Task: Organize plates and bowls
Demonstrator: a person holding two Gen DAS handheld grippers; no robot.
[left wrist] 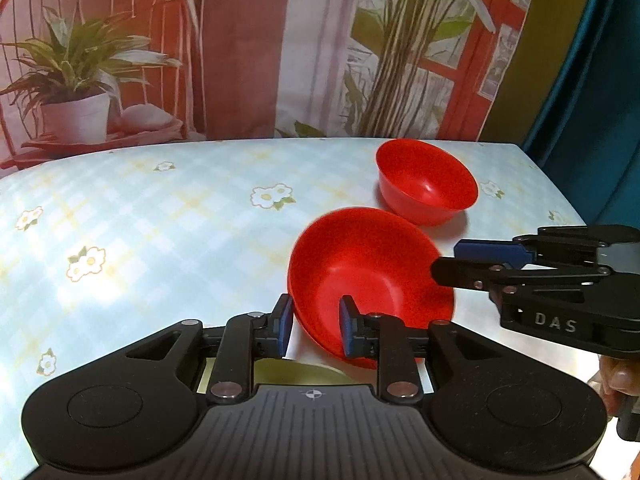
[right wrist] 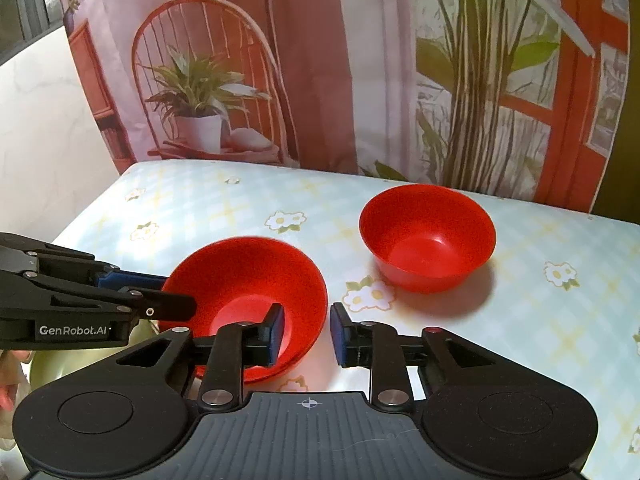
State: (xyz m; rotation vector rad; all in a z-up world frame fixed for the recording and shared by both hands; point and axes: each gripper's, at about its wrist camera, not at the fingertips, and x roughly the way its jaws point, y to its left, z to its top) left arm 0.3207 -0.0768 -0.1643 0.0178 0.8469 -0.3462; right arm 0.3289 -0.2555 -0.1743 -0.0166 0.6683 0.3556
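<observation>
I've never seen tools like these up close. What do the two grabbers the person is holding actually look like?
Both are matt black plastic with jointed bars, silver rivets and two round discs on a ribbed base. Each finger ends in a blue pad. The left gripper reads "GenRobot.AI" on its side, the right gripper "DAS". No cables show.

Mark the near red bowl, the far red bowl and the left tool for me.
near red bowl [right wrist: 256, 276]: right wrist view, inner wall.
far red bowl [right wrist: 426, 236]: right wrist view, inside, near the bottom.
left tool [left wrist: 314, 330]: left wrist view, midway between its fingertips, straddling the near bowl's rim.
</observation>
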